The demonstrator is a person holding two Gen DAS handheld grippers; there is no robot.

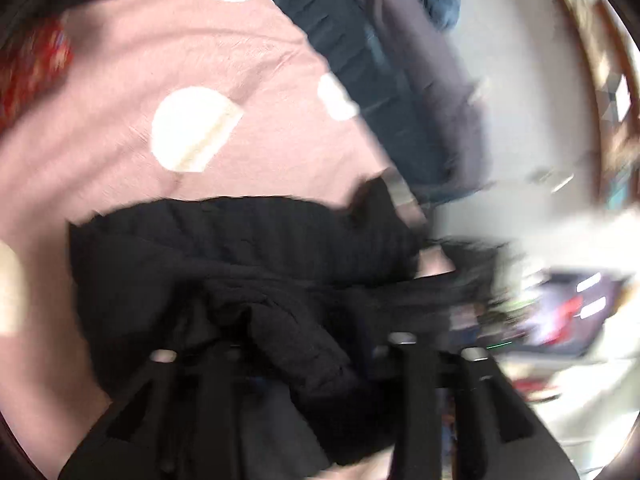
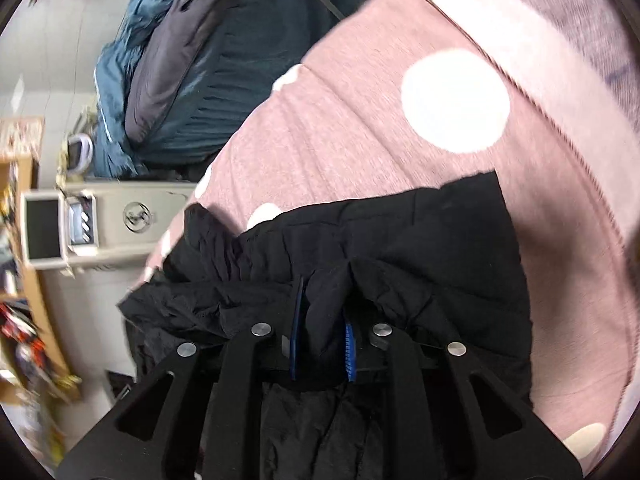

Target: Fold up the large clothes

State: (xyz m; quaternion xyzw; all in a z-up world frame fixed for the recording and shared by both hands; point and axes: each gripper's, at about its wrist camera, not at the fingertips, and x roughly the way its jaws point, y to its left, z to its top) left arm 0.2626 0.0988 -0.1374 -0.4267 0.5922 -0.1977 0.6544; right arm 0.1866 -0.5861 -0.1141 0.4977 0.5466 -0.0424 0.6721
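A black padded garment (image 1: 240,248) lies bunched on a pink cover with white spots (image 1: 220,52). In the blurred left wrist view, my left gripper (image 1: 308,344) stands open, its fingers well apart, with a roll of the black cloth lying loosely between them. In the right wrist view the same black garment (image 2: 400,240) spreads over the pink cover (image 2: 360,120) near the bed's edge. My right gripper (image 2: 323,312) is shut on a fold of it, and the cloth fills the narrow gap between the blue pads (image 2: 297,320).
A heap of dark teal and grey coats (image 2: 224,60) (image 1: 360,60) lies at the far end of the bed. A red patterned thing (image 1: 32,64) sits at the left. Beside the bed stand a beige cabinet (image 2: 132,216) and a wooden shelf (image 2: 24,240) with clutter.
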